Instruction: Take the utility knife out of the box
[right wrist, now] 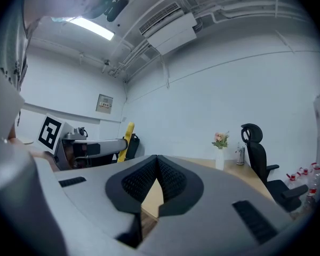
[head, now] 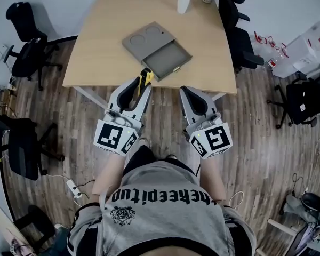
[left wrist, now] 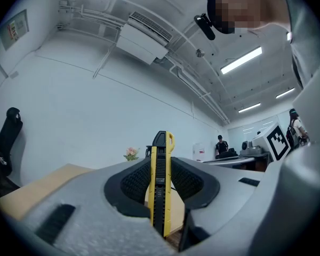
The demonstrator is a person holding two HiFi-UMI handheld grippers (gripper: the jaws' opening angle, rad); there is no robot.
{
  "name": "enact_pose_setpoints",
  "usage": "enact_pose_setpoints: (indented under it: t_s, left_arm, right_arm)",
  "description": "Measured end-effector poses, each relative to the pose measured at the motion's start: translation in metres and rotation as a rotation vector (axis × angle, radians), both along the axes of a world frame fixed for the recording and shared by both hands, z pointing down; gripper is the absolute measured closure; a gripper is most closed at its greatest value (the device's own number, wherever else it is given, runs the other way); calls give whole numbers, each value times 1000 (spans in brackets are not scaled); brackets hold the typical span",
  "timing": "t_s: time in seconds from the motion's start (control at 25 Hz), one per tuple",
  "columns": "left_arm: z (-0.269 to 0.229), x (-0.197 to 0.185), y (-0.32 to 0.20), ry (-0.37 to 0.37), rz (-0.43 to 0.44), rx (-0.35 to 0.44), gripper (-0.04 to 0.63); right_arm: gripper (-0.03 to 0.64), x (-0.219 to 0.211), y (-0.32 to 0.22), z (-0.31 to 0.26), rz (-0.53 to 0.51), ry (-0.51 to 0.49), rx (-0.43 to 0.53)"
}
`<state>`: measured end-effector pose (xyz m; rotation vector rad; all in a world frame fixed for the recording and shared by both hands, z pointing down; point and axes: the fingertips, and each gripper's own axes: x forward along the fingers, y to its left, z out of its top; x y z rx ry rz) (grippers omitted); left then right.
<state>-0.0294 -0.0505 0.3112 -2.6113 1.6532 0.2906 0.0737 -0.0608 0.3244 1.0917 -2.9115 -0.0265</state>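
Note:
A yellow and black utility knife (head: 145,79) (left wrist: 160,180) stands clamped between the jaws of my left gripper (head: 142,84) (left wrist: 161,185), its tip sticking out past the pads. The gripper hangs just off the near edge of the table, in front of the grey box (head: 157,51), whose drawer is pulled open toward me. My right gripper (head: 187,92) (right wrist: 156,167) is beside it on the right, pads together at the tips with nothing between them. The knife (right wrist: 126,141) also shows at the left of the right gripper view.
The wooden table (head: 106,41) carries a white vase (head: 184,0) with flowers at its far edge. Black office chairs (head: 28,55) (head: 240,41) stand on both sides. Wood floor lies below the grippers, with a power strip (head: 73,187) at my left.

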Motion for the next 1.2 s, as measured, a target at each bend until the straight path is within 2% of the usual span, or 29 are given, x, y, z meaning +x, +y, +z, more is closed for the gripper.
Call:
enact_pose_setpoints:
  t_s: [0.72, 1.2]
  left_arm:
    - [-13, 46, 74, 15, -103, 44, 471]
    - [-20, 62, 95, 19, -131, 64, 471]
  right_arm:
    - [611, 44, 61, -8, -92, -14, 32]
    - [611, 61, 78, -8, -122, -33, 39]
